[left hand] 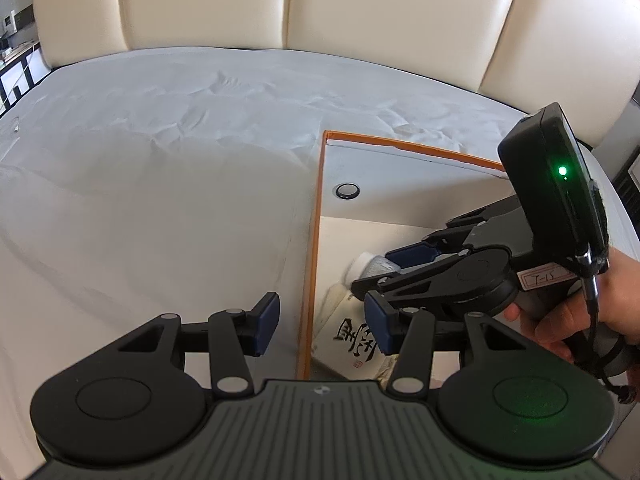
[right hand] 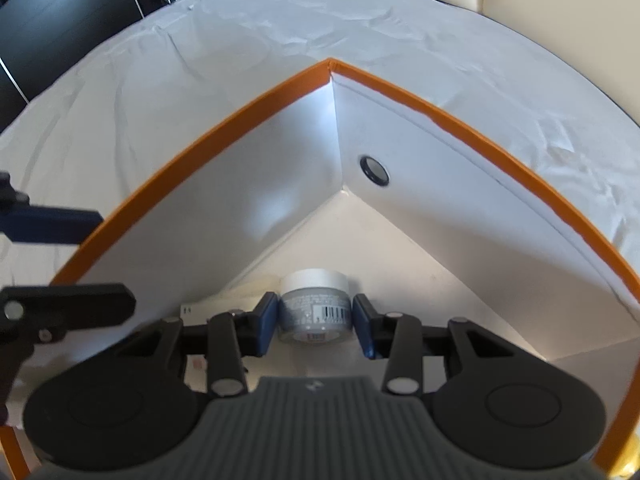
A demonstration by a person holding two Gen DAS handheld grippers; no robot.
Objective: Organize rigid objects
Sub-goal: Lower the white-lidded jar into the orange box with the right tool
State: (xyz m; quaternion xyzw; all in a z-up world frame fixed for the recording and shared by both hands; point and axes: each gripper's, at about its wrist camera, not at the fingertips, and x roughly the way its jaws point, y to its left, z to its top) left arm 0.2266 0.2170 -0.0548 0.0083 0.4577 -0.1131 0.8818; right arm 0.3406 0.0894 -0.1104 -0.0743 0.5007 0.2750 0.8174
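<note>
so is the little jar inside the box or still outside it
Inside. The jar sits between the right tool's pads, below the orange-rimmed box's rim, white inner walls around it.

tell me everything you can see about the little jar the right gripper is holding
The jar is small, round and squat, with a white lid and a grey, seemingly plastic body carrying fine print and a barcode label. It lies tipped on its side, lid pointing away from the camera, clamped between the blue pads of the right gripper. It sits low inside the orange-rimmed box, near the pale floor; whether it touches that floor cannot be told.
</note>
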